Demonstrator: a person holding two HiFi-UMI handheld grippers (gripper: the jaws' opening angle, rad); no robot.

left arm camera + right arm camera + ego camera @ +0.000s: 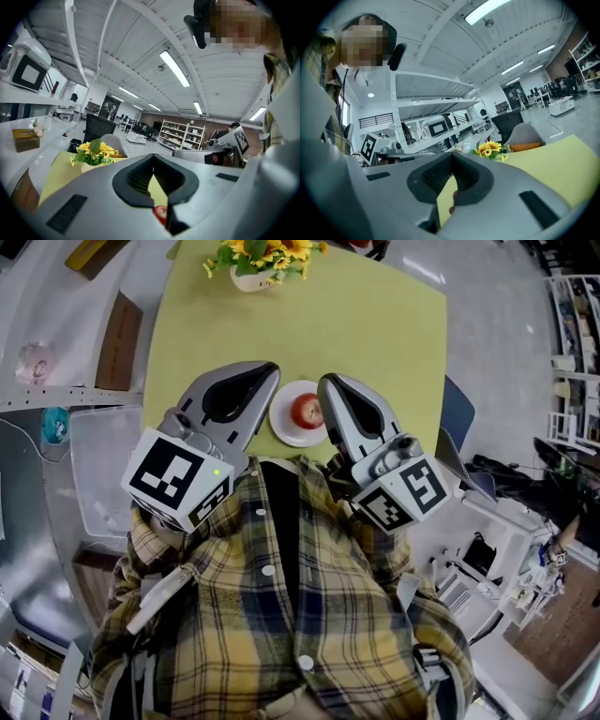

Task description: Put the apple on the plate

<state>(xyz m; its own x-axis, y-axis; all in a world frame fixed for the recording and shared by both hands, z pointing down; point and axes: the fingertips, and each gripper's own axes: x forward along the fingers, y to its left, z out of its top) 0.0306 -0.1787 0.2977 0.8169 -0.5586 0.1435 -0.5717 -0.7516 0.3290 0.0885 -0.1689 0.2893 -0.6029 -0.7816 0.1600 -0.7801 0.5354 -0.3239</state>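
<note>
Apple's on the plate, so here's how things sit. The apple (307, 411) is red and rests right of centre on a small white plate (284, 426), near the front edge of the yellow-green table (375, 324), close to the person in the plaid shirt (281, 615).

Both grippers are held up in front of the chest with the plate between them. The left gripper (265, 371) is just left of the plate and the right gripper (328, 382) just right of it, its grey side overlapping the plate's edge from the head camera's angle.

Neither has anything in it. Seen from its own camera, the left gripper (153, 159) has its jaws closed tip to tip with nothing pinched, and the apple (161, 213) peeks through the gap behind the tips, well below and beyond them on the table. The right gripper (452, 161) is the same: jaws pressed together and empty, with only yellow tabletop and a sliver of red showing in the gap.

A pot of sunflowers (262, 257) sits at the far end of the table, well apart from the plate.
</note>
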